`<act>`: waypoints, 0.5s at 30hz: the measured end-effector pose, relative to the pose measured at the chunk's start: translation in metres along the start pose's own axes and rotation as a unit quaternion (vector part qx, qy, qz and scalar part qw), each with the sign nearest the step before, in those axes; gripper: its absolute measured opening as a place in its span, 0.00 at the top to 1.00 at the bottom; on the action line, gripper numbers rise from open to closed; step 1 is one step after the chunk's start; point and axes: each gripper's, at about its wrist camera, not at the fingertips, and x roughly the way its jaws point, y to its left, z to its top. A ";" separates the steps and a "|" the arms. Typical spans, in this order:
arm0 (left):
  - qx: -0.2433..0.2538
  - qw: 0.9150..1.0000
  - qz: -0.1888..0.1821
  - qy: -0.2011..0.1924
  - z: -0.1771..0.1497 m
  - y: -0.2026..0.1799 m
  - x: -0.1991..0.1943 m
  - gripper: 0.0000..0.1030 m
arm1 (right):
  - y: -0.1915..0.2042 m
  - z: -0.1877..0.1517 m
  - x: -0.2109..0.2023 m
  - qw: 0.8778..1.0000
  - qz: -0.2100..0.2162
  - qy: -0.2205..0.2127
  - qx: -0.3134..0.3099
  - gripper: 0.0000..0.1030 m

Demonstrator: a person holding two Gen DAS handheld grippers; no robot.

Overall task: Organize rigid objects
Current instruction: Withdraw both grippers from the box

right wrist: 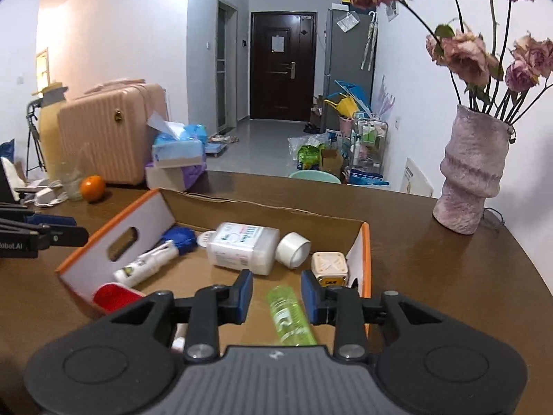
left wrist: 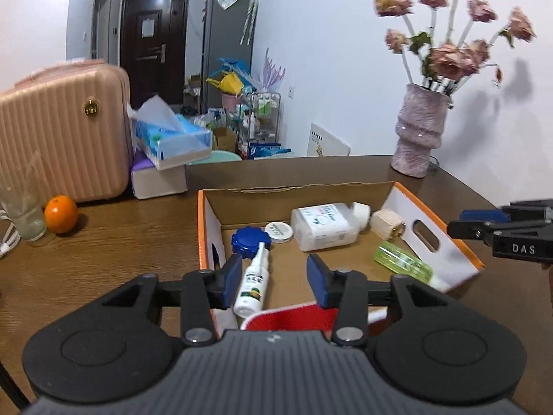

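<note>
An orange-rimmed cardboard box (left wrist: 432, 235) (right wrist: 114, 231) sits on the brown table. Inside lie a big white bottle (left wrist: 325, 226) (right wrist: 242, 245), a small white spray bottle (left wrist: 254, 282) (right wrist: 145, 264), a blue cap (left wrist: 247, 238) (right wrist: 179, 238), a round white lid (left wrist: 279, 231), a green tube (left wrist: 402, 261) (right wrist: 290, 314), a cream cube (left wrist: 387, 223) (right wrist: 328, 264) and a red item (left wrist: 290, 316) (right wrist: 115, 295). My left gripper (left wrist: 273, 280) is open and empty above the box's near edge. My right gripper (right wrist: 276, 297) is open and empty, over the green tube.
A pink vase of dried roses (left wrist: 420, 128) (right wrist: 473, 169) stands at the table's back right. An orange (left wrist: 61, 214) (right wrist: 92, 187), a glass (left wrist: 20, 214), tissue boxes (left wrist: 169, 138) and a pink suitcase (left wrist: 58, 135) sit at the back left.
</note>
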 end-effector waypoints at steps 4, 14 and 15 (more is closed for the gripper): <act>0.018 1.000 0.007 -0.013 -0.012 -0.020 -0.027 0.52 | 0.013 -0.005 -0.028 1.000 0.003 -0.009 -0.009 0.61; 0.004 0.990 0.057 -0.130 -0.066 -0.049 -0.078 0.07 | 0.044 -0.048 -0.081 0.994 0.013 -0.106 0.003 0.09; 0.007 0.989 0.062 -0.135 -0.070 -0.052 -0.081 0.06 | 0.046 -0.055 -0.085 0.992 0.011 -0.126 0.003 0.04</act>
